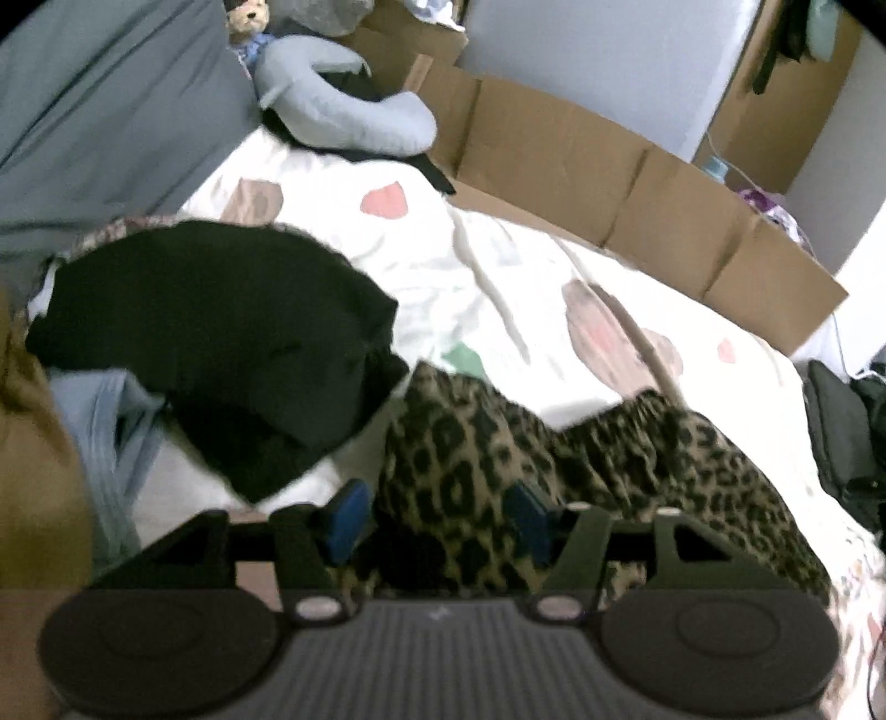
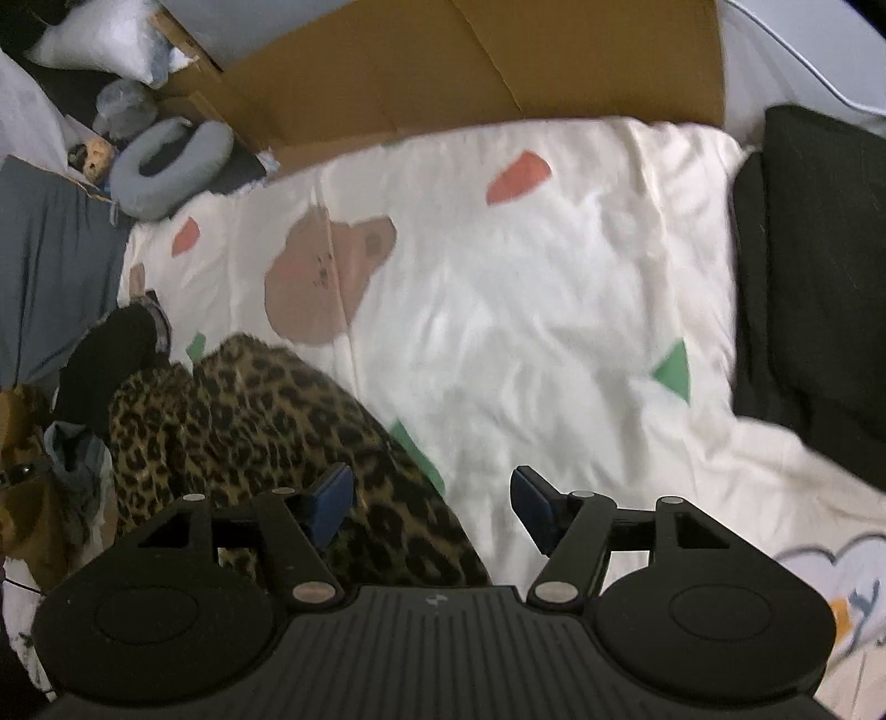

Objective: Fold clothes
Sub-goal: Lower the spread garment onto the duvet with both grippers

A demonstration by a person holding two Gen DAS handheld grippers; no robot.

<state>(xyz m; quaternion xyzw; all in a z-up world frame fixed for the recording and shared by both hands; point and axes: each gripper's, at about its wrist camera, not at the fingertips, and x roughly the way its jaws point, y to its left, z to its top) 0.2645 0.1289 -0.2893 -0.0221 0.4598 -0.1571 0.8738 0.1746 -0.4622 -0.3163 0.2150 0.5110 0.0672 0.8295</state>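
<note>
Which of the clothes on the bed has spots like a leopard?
The leopard-print garment, lying right in front of the left tongs. The black garment beside it is plain dark, with no pattern.

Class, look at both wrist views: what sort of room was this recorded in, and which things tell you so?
Most likely a bedroom: a bear-print duvet covers a bed, with a grey pillow at its head, a small teddy, and clothes lying loose on top.

A grey neck pillow (image 1: pixel 354 119) lies beside flattened cardboard (image 1: pixel 581 183) near a teddy (image 1: pixel 247 19).
</note>
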